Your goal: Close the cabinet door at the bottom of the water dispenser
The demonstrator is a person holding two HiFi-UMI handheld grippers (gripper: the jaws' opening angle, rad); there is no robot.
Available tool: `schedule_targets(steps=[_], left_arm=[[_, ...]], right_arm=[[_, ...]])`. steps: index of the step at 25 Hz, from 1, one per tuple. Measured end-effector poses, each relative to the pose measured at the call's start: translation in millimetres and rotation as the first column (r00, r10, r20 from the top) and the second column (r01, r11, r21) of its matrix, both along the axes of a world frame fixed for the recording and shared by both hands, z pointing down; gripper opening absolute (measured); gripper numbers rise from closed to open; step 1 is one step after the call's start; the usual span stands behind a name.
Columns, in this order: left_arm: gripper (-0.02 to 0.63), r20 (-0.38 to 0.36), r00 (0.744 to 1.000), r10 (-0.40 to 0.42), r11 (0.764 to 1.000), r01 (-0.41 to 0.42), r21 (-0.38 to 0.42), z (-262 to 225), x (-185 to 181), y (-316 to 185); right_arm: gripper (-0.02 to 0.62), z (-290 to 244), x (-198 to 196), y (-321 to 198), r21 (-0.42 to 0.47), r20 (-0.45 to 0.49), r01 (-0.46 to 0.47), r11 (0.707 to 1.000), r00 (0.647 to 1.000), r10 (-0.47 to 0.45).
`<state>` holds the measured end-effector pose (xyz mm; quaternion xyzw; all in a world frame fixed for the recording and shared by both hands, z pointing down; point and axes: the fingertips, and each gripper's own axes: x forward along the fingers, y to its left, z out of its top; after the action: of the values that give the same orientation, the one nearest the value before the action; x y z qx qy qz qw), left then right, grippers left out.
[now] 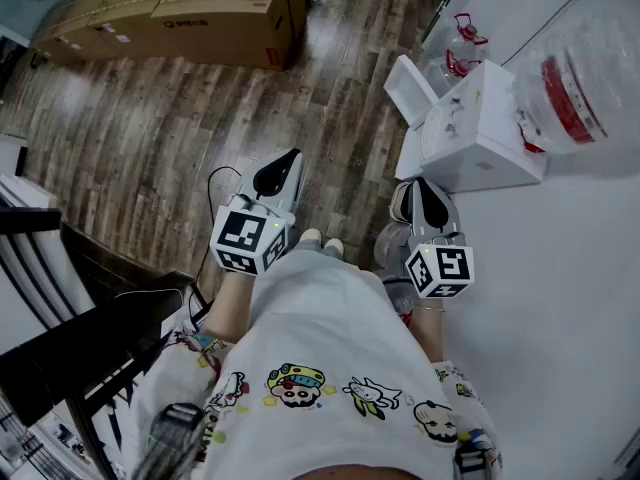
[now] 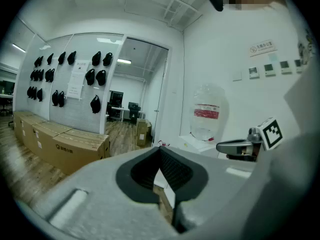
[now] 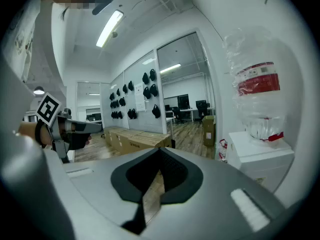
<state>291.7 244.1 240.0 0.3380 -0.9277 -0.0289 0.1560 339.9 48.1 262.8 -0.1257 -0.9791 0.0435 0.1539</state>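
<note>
The white water dispenser (image 1: 482, 133) stands at the right by the wall, with a clear bottle (image 1: 570, 83) on top. Its white cabinet door (image 1: 411, 88) sticks out open to the left, over the wood floor. My left gripper (image 1: 289, 158) is held close to the body, shut and empty, well short of the door. Beside it my right gripper (image 1: 423, 188) is also shut and empty, just in front of the dispenser. The left gripper view shows the shut jaws (image 2: 160, 150) with the dispenser (image 2: 206, 143) ahead on the right. The right gripper view shows its shut jaws (image 3: 160, 152) and the dispenser (image 3: 260, 156) at the right.
Long cardboard boxes (image 1: 200, 13) lie on the floor at the far left. Spare water bottles (image 1: 455, 43) stand beyond the dispenser. A black chair (image 1: 80, 348) is close at my left. A dark cable (image 1: 215, 180) runs on the floor near the left gripper.
</note>
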Motion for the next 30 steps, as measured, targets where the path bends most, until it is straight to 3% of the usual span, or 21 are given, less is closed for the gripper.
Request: schedule_targets(steps=[9, 18, 24, 30], left_arm=[[0.000, 0.033, 0.998, -0.050, 0.999, 0.049, 0.013, -6.5, 10.7, -2.5], [0.054, 0.037, 0.996, -0.077, 0.997, 0.076, 0.025, -5.3, 23.6, 3.0], [0.078, 0.045, 0.996, -0.074, 0.997, 0.073, 0.039, -6.3, -10.7, 7.6], [0.091, 0.060, 0.996, -0.060, 0.997, 0.057, 0.047, -8.4, -79.7, 17.9]], right_arm=[[-0.006, -6.7, 8.7, -15.7, -0.044, 0.046, 0.004, 0.999, 0.999, -0.002], [0.060, -7.1, 18.6, -10.2, -0.061, 0.054, 0.038, 0.997, 0.998, -0.035], [0.095, -7.4, -14.2, -3.2, -0.067, 0.054, 0.054, 0.996, 0.997, -0.051], [0.103, -5.2, -77.2, 7.3, -0.082, 0.054, 0.031, 0.996, 0.998, -0.027]])
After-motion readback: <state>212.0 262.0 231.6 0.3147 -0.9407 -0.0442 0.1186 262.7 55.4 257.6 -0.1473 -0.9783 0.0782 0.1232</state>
